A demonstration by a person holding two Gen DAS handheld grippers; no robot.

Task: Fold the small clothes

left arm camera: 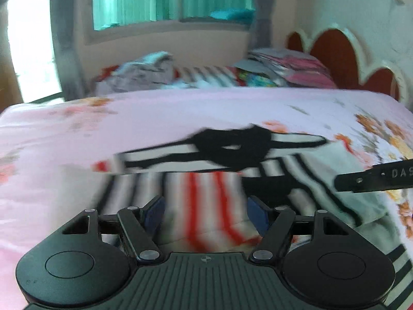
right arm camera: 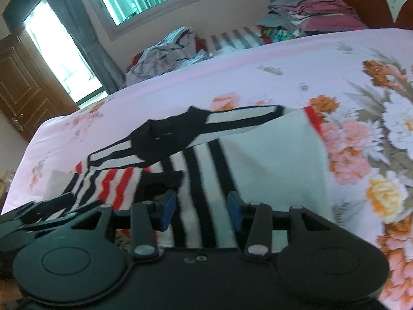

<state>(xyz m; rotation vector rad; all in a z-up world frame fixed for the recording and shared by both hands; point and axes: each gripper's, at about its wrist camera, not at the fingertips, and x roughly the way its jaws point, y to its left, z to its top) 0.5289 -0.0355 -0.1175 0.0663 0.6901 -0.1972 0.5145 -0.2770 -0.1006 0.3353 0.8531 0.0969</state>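
Observation:
A small white garment (left arm camera: 211,188) with black and red stripes and a black collar (left arm camera: 232,149) lies partly folded on the pink floral bed sheet (left arm camera: 155,113). My left gripper (left arm camera: 206,214) hovers over its near red-striped part, open, with nothing pressed between the blue pads (left arm camera: 155,211). In the right wrist view the same garment (right arm camera: 201,160) lies under my right gripper (right arm camera: 202,211). Its jaws stand apart with black-striped cloth showing below the gap, not pinched. The right gripper's finger (left arm camera: 374,178) enters the left wrist view from the right, and the left gripper's body (right arm camera: 38,211) shows blurred at the left.
The bed sheet (right arm camera: 258,77) stretches wide around the garment. A loose heap of clothes (right arm camera: 167,51) lies at the far edge, and stacked folded items (right arm camera: 309,13) sit by the red headboard (left arm camera: 335,51). A wooden door (right arm camera: 20,90) is at far left.

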